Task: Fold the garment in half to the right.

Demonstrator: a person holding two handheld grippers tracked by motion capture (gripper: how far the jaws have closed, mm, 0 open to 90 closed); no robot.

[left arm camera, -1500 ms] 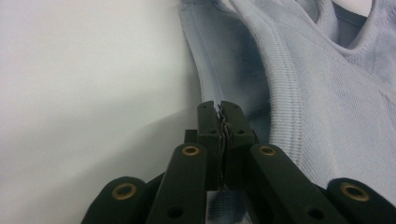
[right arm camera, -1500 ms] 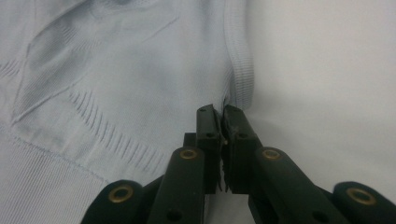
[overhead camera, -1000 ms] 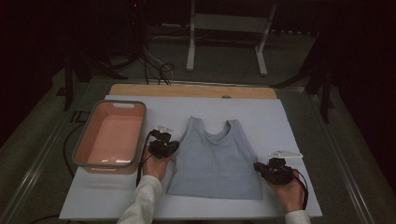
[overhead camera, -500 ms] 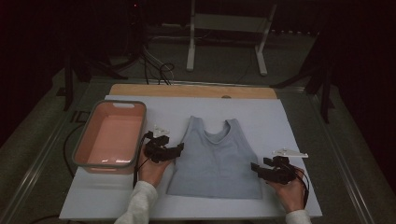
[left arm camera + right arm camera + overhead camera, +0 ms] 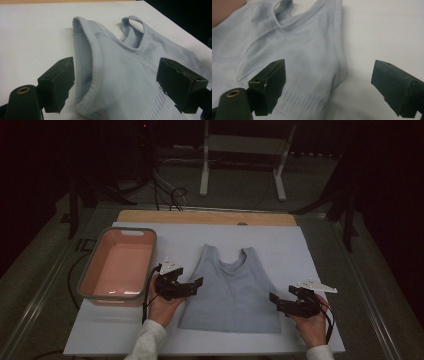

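Both tongs let go, top lies flat

Your left tongs (image 5: 192,285) and right tongs (image 5: 276,301) have just been opening beside the grey top (image 5: 232,290), so nothing is pinched and it rests smooth on the table (image 5: 300,250).

So the tank top (image 5: 231,292) mid-frame is a pale grey-blue, with ribbed edging at the armholes and neck and a band of short vertical rib lines low on the body. It's on a plain white sheet (image 5: 150,330). The basin (image 5: 118,267) at left is salmon pink inside with a grey rim. Both grippers, left (image 5: 196,285) and right (image 5: 276,300), are matte black, each topped with a light grey plate. There's a tan wooden strip (image 5: 205,217) along the sheet's top edge.
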